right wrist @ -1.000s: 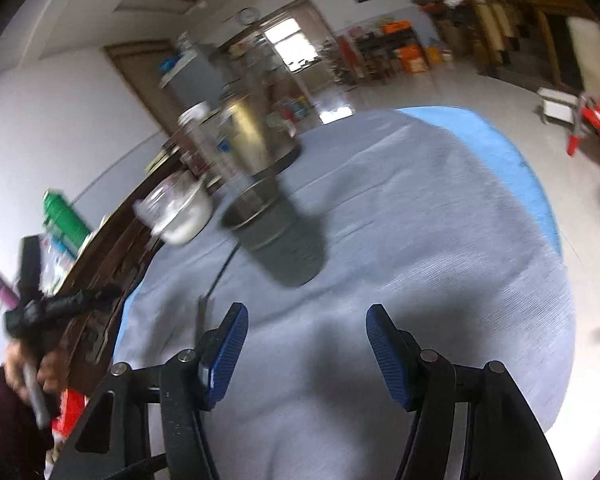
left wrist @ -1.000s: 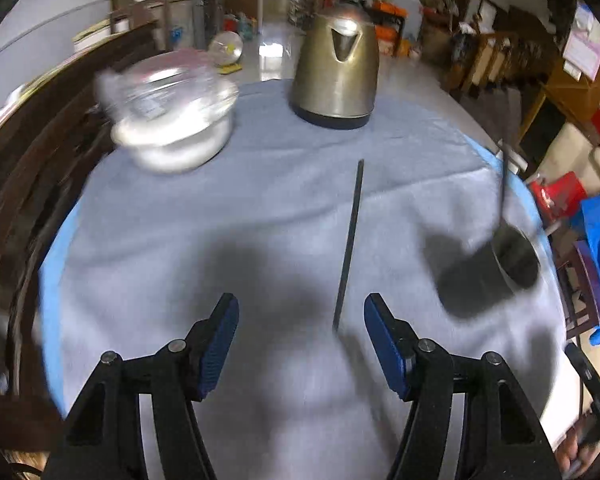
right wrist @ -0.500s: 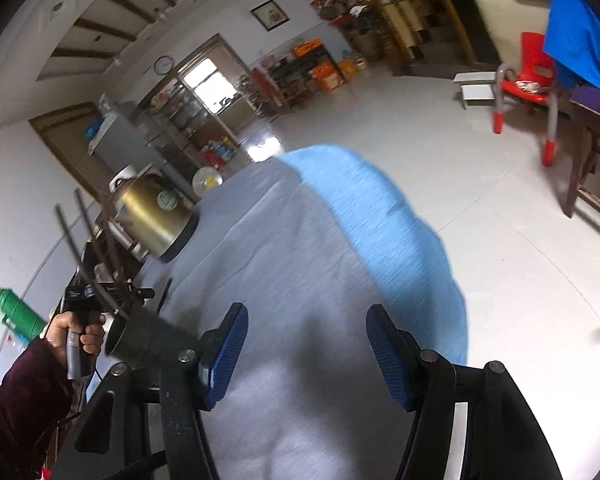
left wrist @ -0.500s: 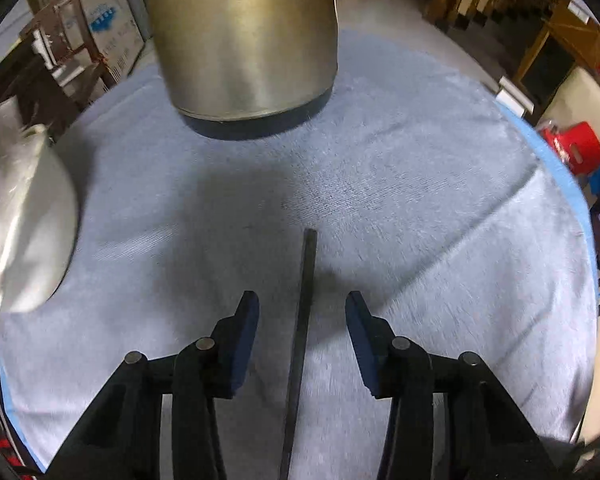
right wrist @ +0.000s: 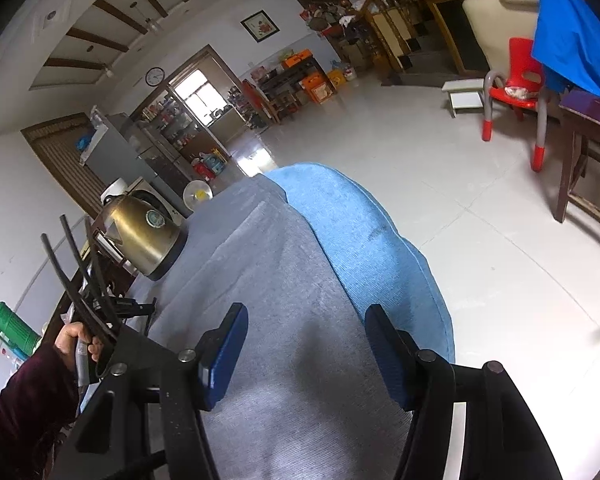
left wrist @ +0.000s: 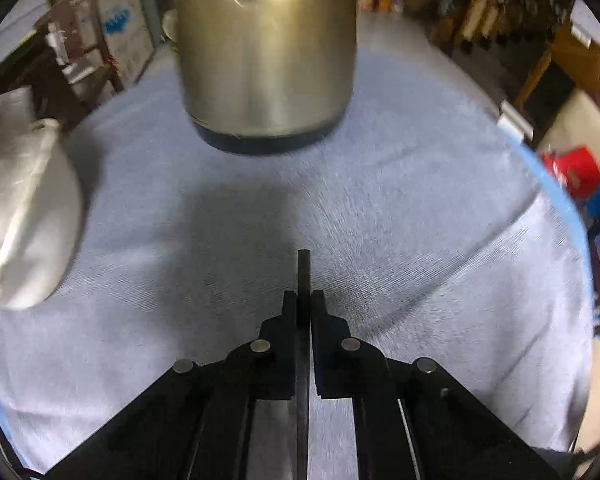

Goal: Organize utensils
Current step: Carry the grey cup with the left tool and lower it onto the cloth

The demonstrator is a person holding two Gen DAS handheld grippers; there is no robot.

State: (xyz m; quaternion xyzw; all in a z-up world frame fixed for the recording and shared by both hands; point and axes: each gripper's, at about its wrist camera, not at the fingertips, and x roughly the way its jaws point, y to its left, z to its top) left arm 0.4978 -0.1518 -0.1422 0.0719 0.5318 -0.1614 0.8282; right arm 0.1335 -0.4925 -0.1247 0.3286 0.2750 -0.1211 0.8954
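Note:
My left gripper (left wrist: 304,298) is shut on a thin black chopstick (left wrist: 303,270) that lies on the grey cloth; its tip sticks out a little past the fingertips toward the kettle. My right gripper (right wrist: 304,344) is open and empty, held above the cloth near the table's edge. In the right wrist view, several black chopsticks (right wrist: 76,276) stand up at the far left, beside the hand holding the left gripper; the holder under them is hidden behind my right gripper's frame.
A brass-coloured kettle (left wrist: 266,52) stands straight ahead of the left gripper; it also shows in the right wrist view (right wrist: 142,236). A white bowl with a plastic bag (left wrist: 18,200) sits at the left. The blue table edge (right wrist: 364,240) drops to the floor on the right.
The left gripper has closed on the chopstick, which lay between its open fingers before. The right gripper stays open and has swung away from the table's middle toward its edge.

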